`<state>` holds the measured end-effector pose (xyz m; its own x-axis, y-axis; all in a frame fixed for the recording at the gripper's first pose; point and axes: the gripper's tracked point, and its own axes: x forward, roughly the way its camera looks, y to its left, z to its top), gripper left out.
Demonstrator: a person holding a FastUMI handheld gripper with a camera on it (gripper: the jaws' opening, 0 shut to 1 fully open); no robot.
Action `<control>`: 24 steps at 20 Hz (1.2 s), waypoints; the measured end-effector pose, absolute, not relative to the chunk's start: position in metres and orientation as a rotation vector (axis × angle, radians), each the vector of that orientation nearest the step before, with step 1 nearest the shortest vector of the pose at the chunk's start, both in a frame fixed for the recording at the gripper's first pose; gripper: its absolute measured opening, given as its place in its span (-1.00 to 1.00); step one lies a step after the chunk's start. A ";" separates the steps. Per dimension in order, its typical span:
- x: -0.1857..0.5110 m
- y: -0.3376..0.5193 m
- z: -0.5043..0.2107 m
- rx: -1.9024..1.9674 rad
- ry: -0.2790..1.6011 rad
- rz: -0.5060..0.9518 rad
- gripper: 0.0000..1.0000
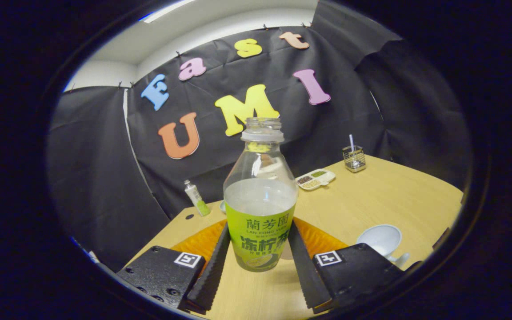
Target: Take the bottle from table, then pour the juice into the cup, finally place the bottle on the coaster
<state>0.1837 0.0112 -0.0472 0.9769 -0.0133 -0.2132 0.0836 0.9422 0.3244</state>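
Two fingers of the claw (258,262) press the bottle (260,209) from either side, uncapped, upright, mouth up, long axis vertical, above the orange coaster (202,242) on the bench (371,204). Any tilt could spill juice; the cup (382,240) sits right of it

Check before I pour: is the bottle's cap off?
Off. The bottle, upright between the gripper fingers, shows a bare threaded neck open at the top, no cap on it.
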 end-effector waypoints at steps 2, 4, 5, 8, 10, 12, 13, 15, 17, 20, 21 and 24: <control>0.200 0.014 -0.055 0.296 0.224 -0.061 0.57; 0.215 0.009 -0.061 0.229 0.236 -0.096 0.57; 0.223 0.007 -0.066 0.197 0.246 -0.113 0.57; 0.245 -0.001 -0.081 0.118 0.271 -0.154 0.58; 0.264 -0.007 -0.089 0.097 0.267 -0.169 0.58; 0.276 -0.007 -0.097 0.098 0.276 -0.166 0.58; 0.280 -0.008 -0.102 0.090 0.291 -0.167 0.58; 0.285 -0.013 -0.107 0.056 0.313 -0.180 0.58; 0.291 -0.016 -0.105 0.032 0.308 -0.190 0.59; 0.295 -0.019 -0.109 0.006 0.325 -0.199 0.61; 0.297 -0.018 -0.111 0.007 0.332 -0.195 0.61; 0.297 -0.018 -0.117 0.023 0.351 -0.192 0.64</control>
